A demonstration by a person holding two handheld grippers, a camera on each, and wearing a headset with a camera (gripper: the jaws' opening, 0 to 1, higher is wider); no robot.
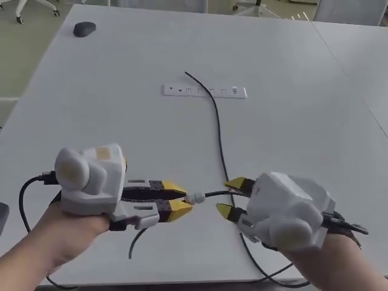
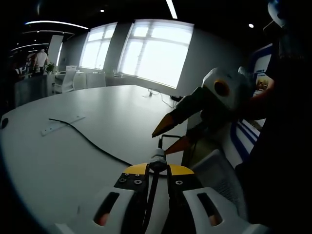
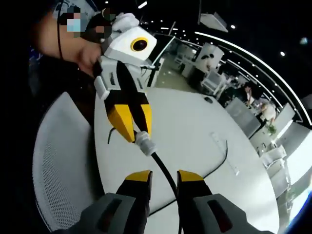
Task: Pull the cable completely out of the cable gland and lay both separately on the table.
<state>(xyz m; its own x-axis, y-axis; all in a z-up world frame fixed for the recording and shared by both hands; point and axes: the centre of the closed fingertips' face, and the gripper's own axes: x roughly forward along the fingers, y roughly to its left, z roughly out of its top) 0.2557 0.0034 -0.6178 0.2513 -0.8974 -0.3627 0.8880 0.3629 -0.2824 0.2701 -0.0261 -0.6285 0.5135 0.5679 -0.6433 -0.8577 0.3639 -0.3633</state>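
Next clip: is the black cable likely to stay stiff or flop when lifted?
Probably floppy: the cable lies in loose curves across the table. It looks thin, so likely light. Between the cable gland in the left claw and the open right claw it spans fairly straight, hinting at slight springiness.

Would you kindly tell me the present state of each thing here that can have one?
Left claw: shut on the cable gland.
Right claw: open, astride the cable.
Cable gland: cable not yet pulled out.
Cable: threaded through the gland, rest slack on the table.
Power strip: flat on the table, cable crossing it.
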